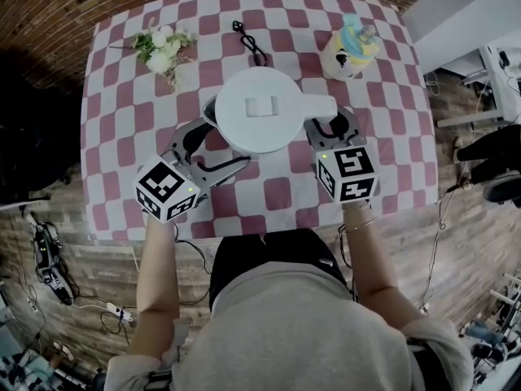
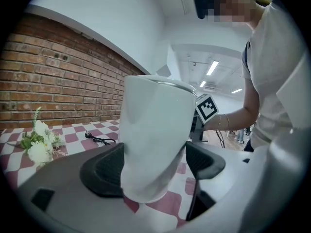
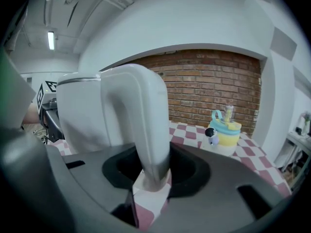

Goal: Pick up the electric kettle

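A white electric kettle (image 1: 259, 110) stands in the middle of the red-and-white checked table (image 1: 277, 194), its handle (image 1: 322, 107) pointing right. My left gripper (image 1: 213, 151) reaches in from the lower left; in the left gripper view its black pads (image 2: 103, 171) lie against both sides of the kettle body (image 2: 155, 135), so it is shut on the body. My right gripper (image 1: 334, 125) comes from the lower right and rings the handle (image 3: 146, 125), with its pads (image 3: 192, 171) meeting the handle's sides. Whether the kettle's base rests on the cloth I cannot tell.
A small bunch of white flowers (image 1: 165, 49) lies at the back left, and a black cable (image 1: 250, 43) lies behind the kettle. A yellow-and-blue toy pot (image 1: 352, 47) stands at the back right. The table's front edge (image 1: 244, 230) is close to the person's body.
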`<action>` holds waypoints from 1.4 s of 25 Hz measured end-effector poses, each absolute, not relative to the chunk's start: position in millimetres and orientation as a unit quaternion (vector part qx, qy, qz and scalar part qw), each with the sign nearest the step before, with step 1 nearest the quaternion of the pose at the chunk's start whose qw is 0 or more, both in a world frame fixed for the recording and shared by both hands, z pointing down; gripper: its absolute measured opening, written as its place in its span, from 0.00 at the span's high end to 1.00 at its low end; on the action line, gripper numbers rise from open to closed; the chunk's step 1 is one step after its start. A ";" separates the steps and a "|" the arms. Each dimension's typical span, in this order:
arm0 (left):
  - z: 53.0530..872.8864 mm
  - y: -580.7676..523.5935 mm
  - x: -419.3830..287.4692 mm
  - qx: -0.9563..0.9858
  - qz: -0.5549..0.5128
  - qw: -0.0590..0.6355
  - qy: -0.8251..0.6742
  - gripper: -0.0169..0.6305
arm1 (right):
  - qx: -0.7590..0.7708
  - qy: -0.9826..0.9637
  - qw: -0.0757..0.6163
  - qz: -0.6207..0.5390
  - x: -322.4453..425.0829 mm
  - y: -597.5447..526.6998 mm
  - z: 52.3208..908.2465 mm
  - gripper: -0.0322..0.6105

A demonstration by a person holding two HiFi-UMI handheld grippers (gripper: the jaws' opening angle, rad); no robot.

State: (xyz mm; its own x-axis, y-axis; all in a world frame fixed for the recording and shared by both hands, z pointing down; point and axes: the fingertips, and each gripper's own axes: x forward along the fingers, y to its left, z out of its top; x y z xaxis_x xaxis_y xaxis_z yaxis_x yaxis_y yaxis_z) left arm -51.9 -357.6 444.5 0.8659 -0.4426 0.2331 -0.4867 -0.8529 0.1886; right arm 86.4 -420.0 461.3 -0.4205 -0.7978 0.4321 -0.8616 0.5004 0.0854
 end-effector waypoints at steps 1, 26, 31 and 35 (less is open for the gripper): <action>444.3 -357.9 -52.2 0.958 0.090 0.121 -0.244 0.36 | 0.494 -0.839 0.215 0.074 86.3 -420.5 461.3 0.73; 349.4 -339.5 -62.0 0.957 -0.006 0.082 -0.280 0.36 | 0.508 -0.849 0.131 0.055 81.4 -408.0 366.6 0.72; 329.6 -332.6 -66.1 0.955 -0.017 0.065 -0.290 0.36 | 0.503 -0.855 0.117 0.045 76.6 -403.4 347.7 0.73; 310.0 -327.8 -66.7 0.954 -0.028 0.050 -0.295 0.36 | 0.504 -0.857 0.098 0.040 76.3 -400.0 329.6 0.73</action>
